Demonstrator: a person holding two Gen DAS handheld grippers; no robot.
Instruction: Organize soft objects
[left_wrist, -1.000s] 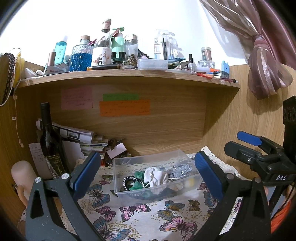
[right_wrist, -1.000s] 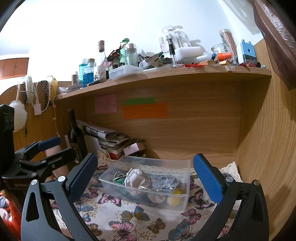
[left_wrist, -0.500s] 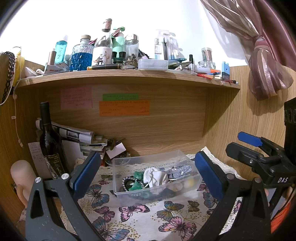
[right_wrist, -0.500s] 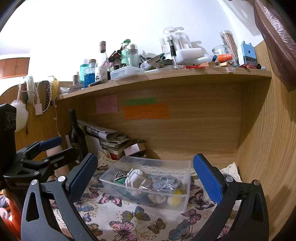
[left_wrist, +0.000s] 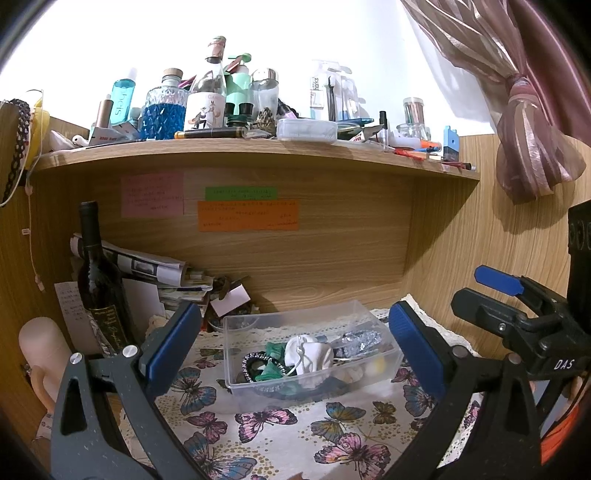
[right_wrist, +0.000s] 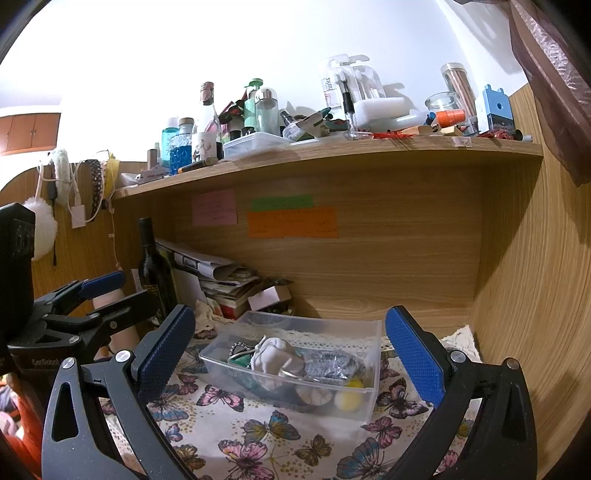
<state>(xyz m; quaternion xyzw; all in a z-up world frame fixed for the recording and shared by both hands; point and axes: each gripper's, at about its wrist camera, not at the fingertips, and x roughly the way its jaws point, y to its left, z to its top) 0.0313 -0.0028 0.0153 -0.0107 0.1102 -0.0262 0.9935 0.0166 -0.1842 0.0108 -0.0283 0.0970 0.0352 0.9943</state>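
Several soft bits are sitting heaped in the clear bin (left_wrist: 310, 354), straight ahead of both claws and framed between their blue pads. A white pouch (left_wrist: 308, 352) is lying on top in the middle, green cloth (left_wrist: 273, 363) and a beaded black band (left_wrist: 255, 363) toward the left claw's side, a silvery crinkled piece (left_wrist: 360, 338) toward the right claw's, and yellow balls (right_wrist: 347, 398) are resting low against the wall nearest the right claw.

That bin is keeping the loose stuff corralled, which fits either a sort that is winding up or a bin about to be picked through; I can't say which.

Left claw (left_wrist: 291, 347) is hanging spread wide, nothing between its pads, squared up on the bin. Right claw (right_wrist: 284, 347) is doing the same, spread and bare, just beside its partner. Both are hovering short of the bin over the butterfly cloth (left_wrist: 266, 439), wide enough to span it, so either could be reaching in or lifting out.

Beyond the bin, papers (left_wrist: 147, 269) and a wine bottle (left_wrist: 98, 280) are leaning off past the left claw, and the shelf (left_wrist: 258, 151) above is crowded with bottles.
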